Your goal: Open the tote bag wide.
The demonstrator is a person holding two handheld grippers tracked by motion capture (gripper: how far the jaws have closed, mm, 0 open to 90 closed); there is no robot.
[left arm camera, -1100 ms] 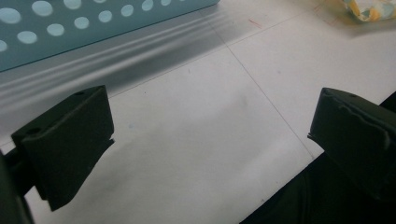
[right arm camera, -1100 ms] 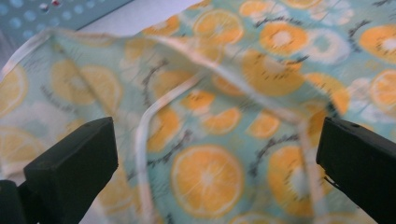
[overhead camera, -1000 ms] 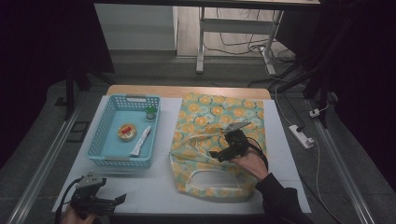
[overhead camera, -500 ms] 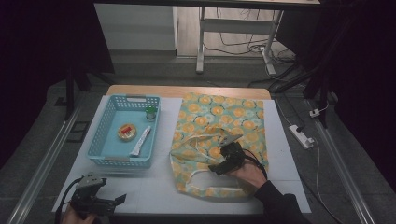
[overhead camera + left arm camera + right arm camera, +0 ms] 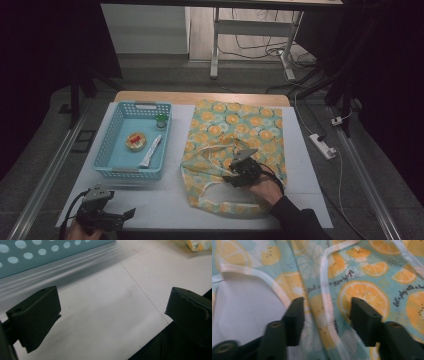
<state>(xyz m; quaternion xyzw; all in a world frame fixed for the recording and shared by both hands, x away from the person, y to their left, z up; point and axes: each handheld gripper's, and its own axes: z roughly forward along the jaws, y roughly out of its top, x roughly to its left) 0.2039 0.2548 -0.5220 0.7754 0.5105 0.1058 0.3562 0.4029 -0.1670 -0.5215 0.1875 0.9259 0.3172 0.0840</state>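
Orange-print tote bag (image 5: 235, 145) is lying flat on the white table (image 5: 310, 165) right of the blue basket (image 5: 116, 150), right gripper (image 5: 325, 315) is closing its jaws around a white-edged handle strap (image 5: 324, 290), pads probably not pinching yet, while left gripper (image 5: 112, 312) is sitting open over bare table near the basket.

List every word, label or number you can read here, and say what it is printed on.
"let's play with a b…" in dark script on the orange-print fabric bag, at the right edge of the right gripper view; cut off by the frame.
The same script beside another orange slice nearer the middle: blurred, seemingly the same phrase, not certain.
Round tin, small jar and white tube in the blue basket: any labels too small to read.
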